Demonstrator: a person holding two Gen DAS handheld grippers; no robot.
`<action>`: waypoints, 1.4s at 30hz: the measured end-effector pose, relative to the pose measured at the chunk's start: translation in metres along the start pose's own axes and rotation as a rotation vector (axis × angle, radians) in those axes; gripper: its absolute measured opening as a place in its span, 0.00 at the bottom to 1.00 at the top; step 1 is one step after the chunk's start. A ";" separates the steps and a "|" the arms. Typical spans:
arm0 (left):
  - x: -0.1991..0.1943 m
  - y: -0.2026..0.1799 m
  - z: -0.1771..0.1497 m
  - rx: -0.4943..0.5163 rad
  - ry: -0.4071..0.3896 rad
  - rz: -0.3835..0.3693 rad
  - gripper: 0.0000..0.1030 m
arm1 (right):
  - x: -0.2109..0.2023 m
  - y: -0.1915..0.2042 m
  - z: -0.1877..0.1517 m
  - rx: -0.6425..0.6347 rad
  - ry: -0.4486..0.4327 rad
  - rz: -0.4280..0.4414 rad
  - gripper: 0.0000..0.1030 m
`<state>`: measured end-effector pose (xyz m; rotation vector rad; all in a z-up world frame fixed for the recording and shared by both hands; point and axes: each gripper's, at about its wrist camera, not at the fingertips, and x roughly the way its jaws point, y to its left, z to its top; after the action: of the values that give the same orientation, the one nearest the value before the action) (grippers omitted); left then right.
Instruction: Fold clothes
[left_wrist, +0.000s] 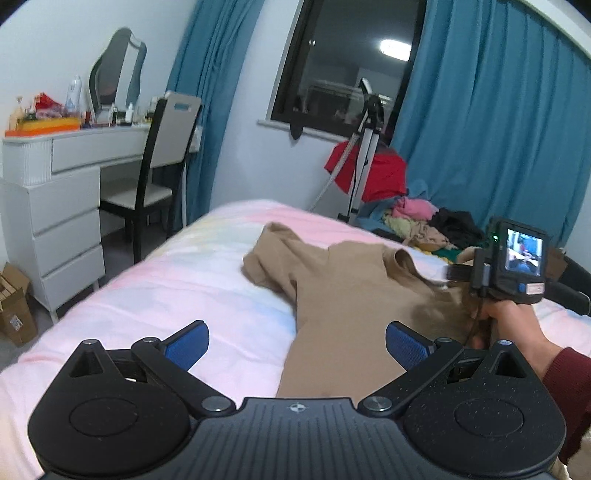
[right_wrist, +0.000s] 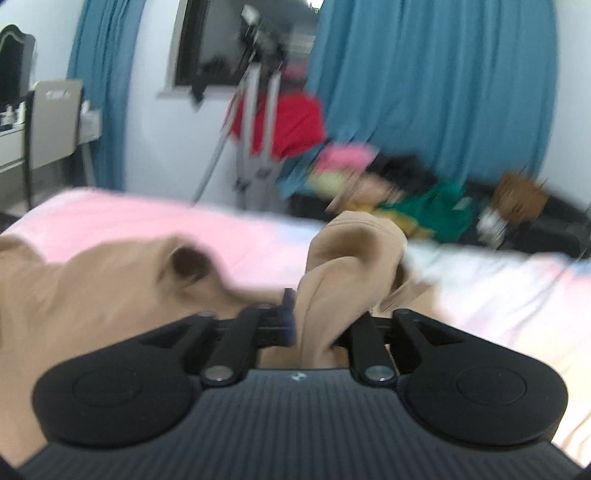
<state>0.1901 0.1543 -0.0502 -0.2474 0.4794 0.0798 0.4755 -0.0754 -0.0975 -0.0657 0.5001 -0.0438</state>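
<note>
From the left wrist view, the left claw (left_wrist: 297, 345) hung with its blue pads (left_wrist: 188, 341) spread wide and nothing between them, just above the near edge of a tan shirt (left_wrist: 343, 295). The shirt lay spread on the pink bed (left_wrist: 166, 288), one sleeve crumpled toward the far side and its collar toward the right. At the right edge the person's right hand (left_wrist: 513, 325) gripped the handle of the right claw's unit at the shirt's far corner. Behind the bed stood a tripod (left_wrist: 364, 147), a pile of coloured clothes (left_wrist: 424, 225), and a white dressing table (left_wrist: 66, 177) with a chair (left_wrist: 162, 162).

The right wrist view was smeared by motion. There the right claw (right_wrist: 321, 328) was drawn narrow and pinched a bunched fold of the tan shirt, which rose up between its fingers; it seemed lifted slightly off the bed, though the blur made that uncertain.
</note>
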 end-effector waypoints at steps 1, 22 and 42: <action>0.001 0.001 -0.001 -0.004 0.005 -0.006 1.00 | -0.001 0.001 -0.002 0.006 0.013 0.022 0.70; -0.057 -0.045 -0.032 0.039 0.021 -0.127 1.00 | -0.330 -0.080 -0.082 0.227 -0.084 0.243 0.83; -0.119 -0.169 -0.111 0.222 0.230 -0.400 0.94 | -0.433 -0.227 -0.175 0.527 -0.146 0.131 0.83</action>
<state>0.0578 -0.0394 -0.0536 -0.1304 0.6537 -0.3943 0.0060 -0.2861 -0.0276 0.4768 0.3337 -0.0407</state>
